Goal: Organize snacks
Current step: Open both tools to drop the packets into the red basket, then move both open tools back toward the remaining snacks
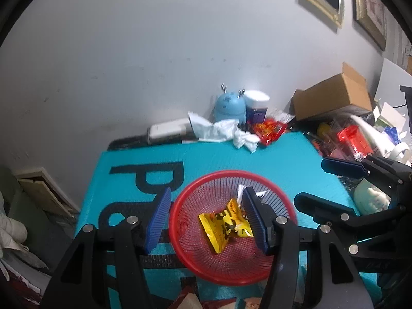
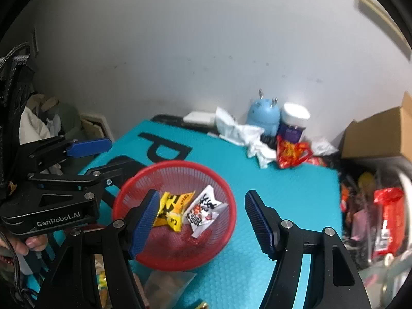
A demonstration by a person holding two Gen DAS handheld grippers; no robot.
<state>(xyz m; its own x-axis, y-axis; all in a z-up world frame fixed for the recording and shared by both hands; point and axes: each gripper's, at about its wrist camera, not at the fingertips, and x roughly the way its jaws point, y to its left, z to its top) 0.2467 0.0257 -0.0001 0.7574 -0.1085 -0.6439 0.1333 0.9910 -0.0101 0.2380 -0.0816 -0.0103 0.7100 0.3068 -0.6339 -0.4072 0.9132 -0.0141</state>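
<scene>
A red mesh basket (image 1: 180, 231) (image 2: 226, 198) sits on the teal mat (image 1: 283, 159) (image 2: 283, 185). It holds a yellow snack packet (image 1: 221, 228) (image 2: 171, 209) and a white snack packet (image 2: 203, 209). My left gripper (image 1: 206, 221) is open and empty above the basket; it also shows in the right wrist view (image 2: 103, 154). My right gripper (image 2: 200, 221) is open and empty over the basket's right side; it also shows in the left wrist view (image 1: 312, 184). A red-and-yellow snack bag (image 1: 269, 130) (image 2: 291, 154) lies at the mat's far edge.
Crumpled white tissue (image 1: 226, 131) (image 2: 247, 134), a blue toy figure (image 1: 229, 108) (image 2: 264, 116) and a white-lidded jar (image 1: 256, 106) (image 2: 293, 123) stand by the wall. A cardboard box (image 1: 332, 95) (image 2: 381, 134) and clutter fill the right. Clear packets (image 2: 167, 285) lie near the front edge.
</scene>
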